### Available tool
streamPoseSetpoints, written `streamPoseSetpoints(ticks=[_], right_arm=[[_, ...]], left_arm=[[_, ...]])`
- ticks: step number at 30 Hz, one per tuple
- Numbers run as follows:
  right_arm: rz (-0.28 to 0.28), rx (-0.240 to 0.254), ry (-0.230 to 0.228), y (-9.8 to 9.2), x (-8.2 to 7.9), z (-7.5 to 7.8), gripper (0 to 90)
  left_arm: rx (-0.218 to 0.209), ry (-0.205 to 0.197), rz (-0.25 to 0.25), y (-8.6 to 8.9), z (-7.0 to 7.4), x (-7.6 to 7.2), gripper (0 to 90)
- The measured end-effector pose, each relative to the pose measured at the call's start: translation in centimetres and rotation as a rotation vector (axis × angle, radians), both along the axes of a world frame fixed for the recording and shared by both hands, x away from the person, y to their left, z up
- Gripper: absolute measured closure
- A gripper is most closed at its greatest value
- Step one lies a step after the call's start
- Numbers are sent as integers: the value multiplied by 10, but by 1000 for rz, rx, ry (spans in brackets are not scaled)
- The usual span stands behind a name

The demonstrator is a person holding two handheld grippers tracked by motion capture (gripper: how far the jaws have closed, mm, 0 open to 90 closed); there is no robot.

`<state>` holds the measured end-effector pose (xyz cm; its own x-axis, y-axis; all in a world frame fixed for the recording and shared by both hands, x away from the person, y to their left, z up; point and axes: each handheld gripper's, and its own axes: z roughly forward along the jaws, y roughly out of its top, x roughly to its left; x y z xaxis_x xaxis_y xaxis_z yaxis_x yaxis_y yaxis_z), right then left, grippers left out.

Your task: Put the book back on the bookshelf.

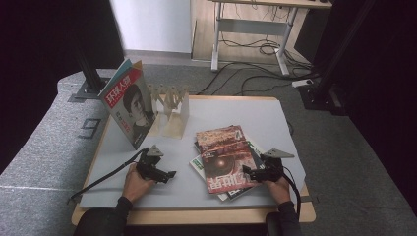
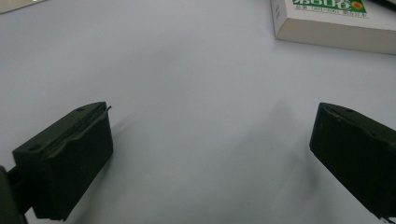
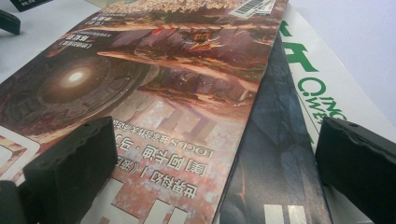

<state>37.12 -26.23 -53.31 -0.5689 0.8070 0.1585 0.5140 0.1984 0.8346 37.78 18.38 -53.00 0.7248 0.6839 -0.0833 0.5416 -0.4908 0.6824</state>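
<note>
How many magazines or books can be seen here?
4 at least: one magazine leaning upright against the wooden rack; three stacked by the right claw, red top magazine, dark one, green-white one. More may hide underneath.

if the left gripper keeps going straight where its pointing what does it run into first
Most likely the magazine stack. The left gripper, jaws open, points across bare table, and the first thing ahead is the white-edged bottom book of that stack, slightly right of centre.

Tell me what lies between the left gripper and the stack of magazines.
Nothing: in the high view, bare table separates the left gripper from the stack of magazines. The left gripper view shows the same bare surface between its open jaws.
</note>
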Motion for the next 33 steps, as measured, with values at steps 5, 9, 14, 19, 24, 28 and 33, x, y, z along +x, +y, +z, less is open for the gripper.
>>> streamPoseSetpoints(ticks=[5,9,14,19,24,28,33], right_arm=[[0,0,0,0,0,0,0],[0,-1,0,0,0,0,0],[0,-4,-1,0,0,0,0],[-13,-42,6,3,-1,5,0],[-21,-156,-30,12,-1,15,0],[-12,-148,9,14,7,19,0],[-2,-123,39,14,22,26,0]], left_arm=[[27,-19,13,-2,-1,-2,13],[46,-42,38,-3,-1,-4,65],[47,-43,37,-4,-1,-4,68],[46,-40,32,-4,-1,-3,59],[48,-43,35,-4,-2,-4,60],[49,-44,36,-4,-1,-4,64],[51,-44,35,-4,-2,-4,61]])
